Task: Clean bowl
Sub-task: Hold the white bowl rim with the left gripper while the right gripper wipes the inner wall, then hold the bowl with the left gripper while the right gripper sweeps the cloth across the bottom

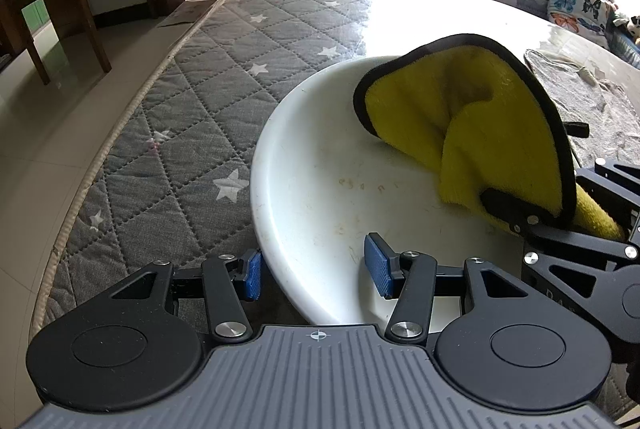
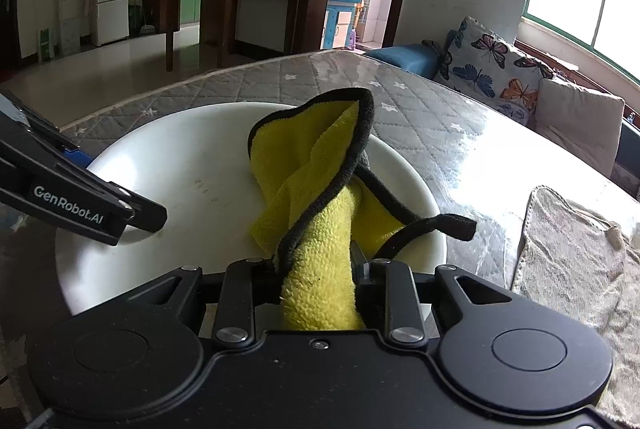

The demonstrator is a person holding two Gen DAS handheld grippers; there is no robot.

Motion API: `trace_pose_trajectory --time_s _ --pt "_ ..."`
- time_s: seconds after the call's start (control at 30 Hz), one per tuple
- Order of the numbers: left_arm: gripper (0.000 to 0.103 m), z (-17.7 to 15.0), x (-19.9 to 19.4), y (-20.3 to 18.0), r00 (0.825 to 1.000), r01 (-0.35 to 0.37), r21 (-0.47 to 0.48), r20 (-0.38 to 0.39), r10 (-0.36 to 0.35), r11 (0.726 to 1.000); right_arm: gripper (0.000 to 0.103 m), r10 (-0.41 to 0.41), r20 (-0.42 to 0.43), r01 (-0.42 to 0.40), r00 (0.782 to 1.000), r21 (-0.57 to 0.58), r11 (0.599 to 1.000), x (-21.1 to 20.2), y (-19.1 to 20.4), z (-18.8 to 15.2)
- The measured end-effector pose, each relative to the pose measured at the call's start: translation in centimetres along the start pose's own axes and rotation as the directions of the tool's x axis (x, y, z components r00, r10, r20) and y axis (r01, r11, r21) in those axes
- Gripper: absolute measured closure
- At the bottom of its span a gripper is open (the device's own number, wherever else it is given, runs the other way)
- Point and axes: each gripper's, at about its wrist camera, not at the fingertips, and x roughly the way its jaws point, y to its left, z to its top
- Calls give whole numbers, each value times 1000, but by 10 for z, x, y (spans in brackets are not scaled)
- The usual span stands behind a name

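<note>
Bowl [image 1: 320, 165] white, on quilted grey mattress [image 1: 192, 117], faint stains inside. Left gripper [image 1: 316, 269] fingers straddle bowl's near rim, one blue pad [image 1: 378, 265] inside bowl, other outside; contact with rim unclear. Right gripper [image 2: 316, 269] fingers clenched on yellow cloth [image 2: 316, 189], cloth draped into bowl. Grey mat [image 2: 580, 261] beside bowl.

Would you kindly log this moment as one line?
left tool: astride bowl rim, pads apart | right tool: shut on cloth | cloth: inside bowl | stains: visible
</note>
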Motion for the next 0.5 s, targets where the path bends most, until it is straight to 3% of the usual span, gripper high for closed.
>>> trace_pose_trajectory --time_s 0.5 --pt "49 -1 -2 -2 1000 6 1 -4 -6 1000 74 15 -8 -15 1000 -16 1000 -7 3 -1"
